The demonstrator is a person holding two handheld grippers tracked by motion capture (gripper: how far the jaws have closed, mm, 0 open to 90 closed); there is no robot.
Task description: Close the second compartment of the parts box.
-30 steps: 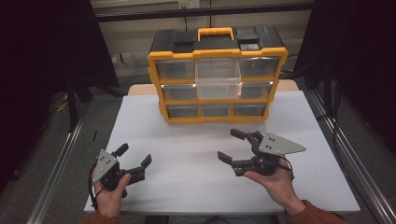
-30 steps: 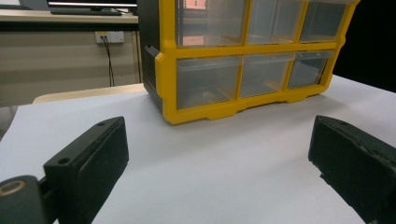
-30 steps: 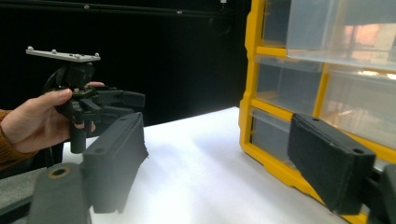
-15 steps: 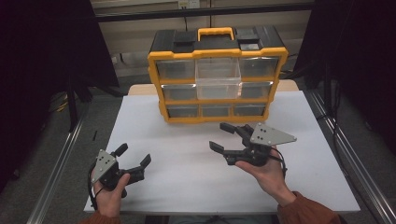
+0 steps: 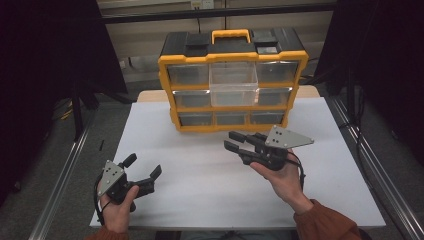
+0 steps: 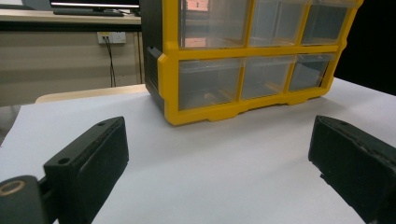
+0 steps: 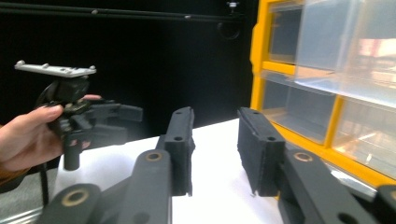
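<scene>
The yellow drawer cabinet (image 5: 232,82) stands at the far edge of the white worktop (image 5: 200,175), its clear middle drawer (image 5: 233,84) pulled out towards the person, probably so it can be reached. The right gripper (image 5: 231,140) hovers just before the cabinet's bottom row, turned sideways; its jaws have just been closing and stand narrow with nothing between them. The left gripper (image 5: 142,167) rests near the front left corner, jaws wide and empty, apparently waiting.
</scene>
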